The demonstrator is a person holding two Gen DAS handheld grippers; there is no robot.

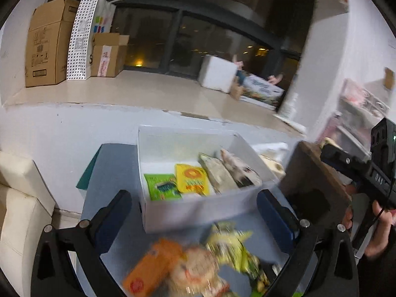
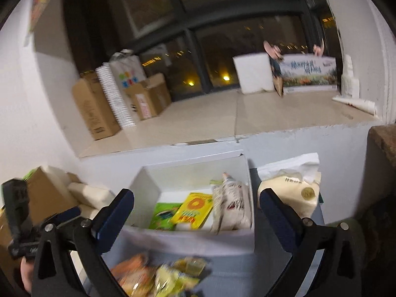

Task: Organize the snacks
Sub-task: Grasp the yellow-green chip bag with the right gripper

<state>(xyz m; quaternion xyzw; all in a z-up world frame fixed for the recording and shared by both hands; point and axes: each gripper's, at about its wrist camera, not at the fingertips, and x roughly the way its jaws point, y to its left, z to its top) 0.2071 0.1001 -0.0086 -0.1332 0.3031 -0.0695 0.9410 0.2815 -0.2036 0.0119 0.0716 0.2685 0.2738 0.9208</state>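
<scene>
A white open box (image 1: 198, 212) (image 2: 188, 243) stands on the grey-blue table (image 1: 116, 173). Inside it stand a green packet (image 1: 162, 189) (image 2: 163, 215), a yellow packet (image 1: 191, 179) (image 2: 193, 210) and pale silvery bags (image 1: 230, 170) (image 2: 229, 206). In front of the box lie loose snacks: an orange box (image 1: 151, 267), a round pale packet (image 1: 195, 269) and a yellow-green bag (image 1: 232, 247) (image 2: 173, 277). My left gripper (image 1: 195, 212) is open and empty above these snacks. My right gripper (image 2: 196, 215) is open and empty, over the box's near wall.
A cream tissue pack (image 2: 292, 190) lies right of the box. A dark wooden stand (image 1: 314, 180) is on the right. Cardboard boxes (image 1: 47, 44) and a dotted bag (image 1: 81, 37) sit on the ledge behind. A cream sofa (image 1: 17, 217) is at left.
</scene>
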